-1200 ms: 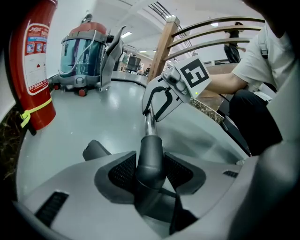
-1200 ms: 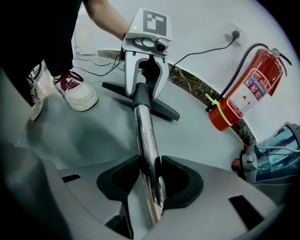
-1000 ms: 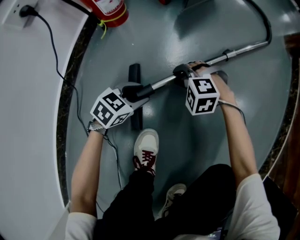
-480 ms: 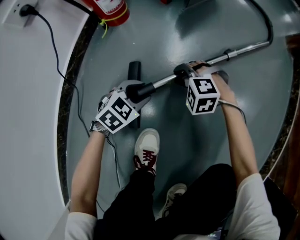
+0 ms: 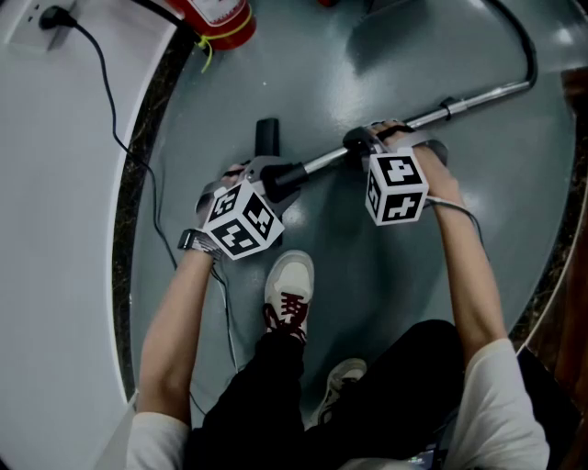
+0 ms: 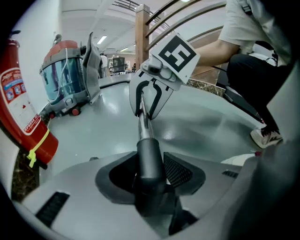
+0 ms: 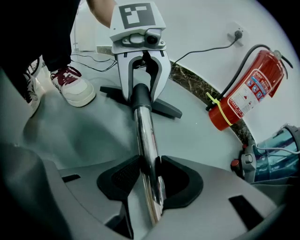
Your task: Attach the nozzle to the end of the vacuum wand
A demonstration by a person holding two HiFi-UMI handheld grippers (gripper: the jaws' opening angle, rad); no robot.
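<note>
In the head view a chrome vacuum wand slants over the grey floor. Its near end meets the black neck of the floor nozzle. My left gripper is shut on that neck; in the left gripper view the black tube sits clamped between the pads. My right gripper is shut on the wand further up, and the chrome tube runs between its pads. Each gripper view shows the other gripper along the wand. Whether the neck is fully seated on the wand I cannot tell.
A red fire extinguisher stands at the floor's curved edge, with a black cable on the white floor beside it. The vacuum canister stands further off. The person's shoes are just below the nozzle. A hose leads off the wand's far end.
My left gripper has rolled on the nozzle neck, its marker cube swinging right and toward the wand. The nozzle head is now mostly hidden beneath it. The right gripper has kept still.
</note>
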